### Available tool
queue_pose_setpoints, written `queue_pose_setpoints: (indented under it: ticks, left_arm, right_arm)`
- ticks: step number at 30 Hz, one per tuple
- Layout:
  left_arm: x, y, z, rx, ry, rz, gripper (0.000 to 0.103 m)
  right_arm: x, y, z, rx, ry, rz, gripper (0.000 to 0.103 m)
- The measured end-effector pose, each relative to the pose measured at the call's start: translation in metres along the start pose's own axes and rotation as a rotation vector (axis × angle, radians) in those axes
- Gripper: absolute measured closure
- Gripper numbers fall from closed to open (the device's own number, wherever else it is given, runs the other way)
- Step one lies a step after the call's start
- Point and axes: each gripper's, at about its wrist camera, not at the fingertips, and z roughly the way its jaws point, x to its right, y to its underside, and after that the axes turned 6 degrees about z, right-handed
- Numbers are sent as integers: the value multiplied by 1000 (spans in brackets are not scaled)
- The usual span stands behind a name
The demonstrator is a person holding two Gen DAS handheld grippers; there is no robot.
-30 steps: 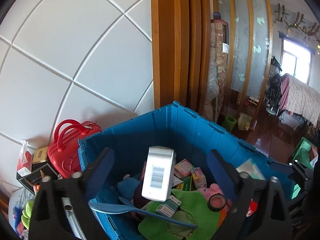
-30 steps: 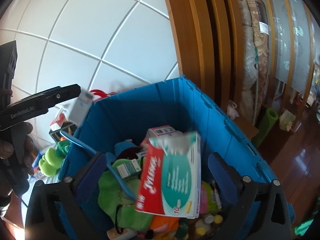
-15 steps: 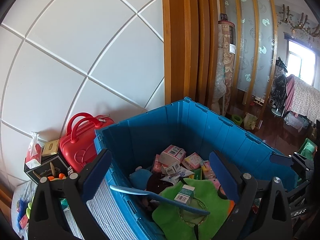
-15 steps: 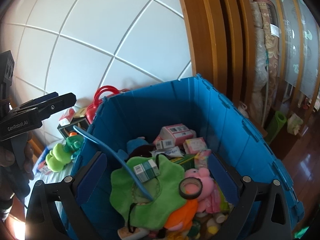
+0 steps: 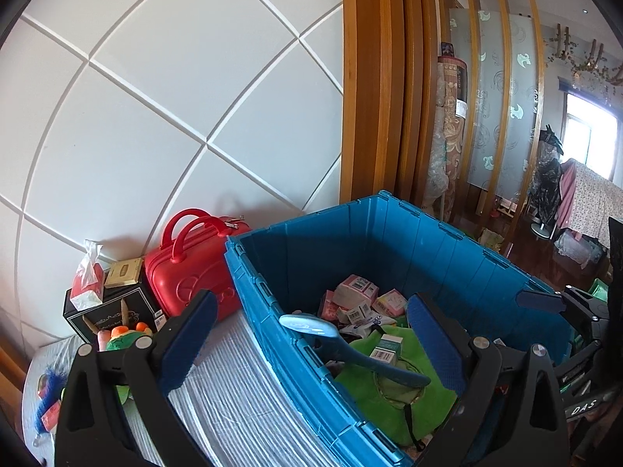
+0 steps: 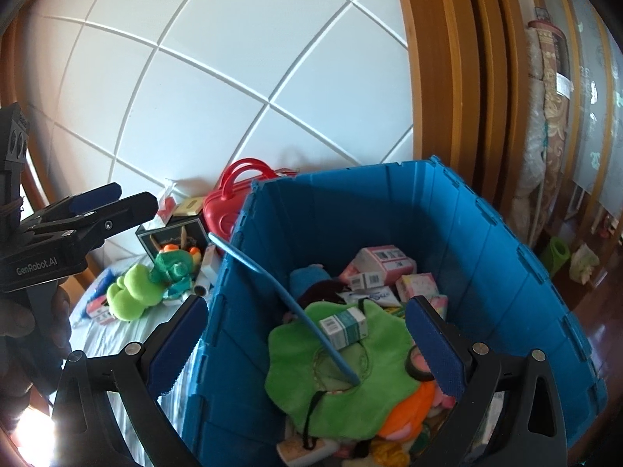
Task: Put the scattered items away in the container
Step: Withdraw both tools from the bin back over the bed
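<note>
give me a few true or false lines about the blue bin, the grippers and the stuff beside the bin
1. Both the left gripper and the right gripper are open and hold nothing. True.
2. The blue bin holds no items. False: boxes, a green cloth and toys lie inside.
3. A long blue spoon leans on the bin's rim, its other end resting on the green cloth. True.
4. The red case lies inside the bin. False: it stands outside, by the white wall.
5. A green plush toy lies outside the bin on the striped cover. True.
6. A small teal-and-white box rests under the green cloth. False: it sits on top.
</note>
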Motion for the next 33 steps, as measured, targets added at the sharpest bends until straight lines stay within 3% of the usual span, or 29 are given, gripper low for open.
queue_pose_setpoints:
  ticks: [20, 33]
  left_arm:
    - [-104, 80, -78, -29, -96, -108, 4]
    - [-191, 158, -112, -103, -173, -205, 4]
  right_arm:
    - [-124, 31, 10, -53, -73, -105, 0]
    - [-206, 59, 39, -109, -96, -175, 0]
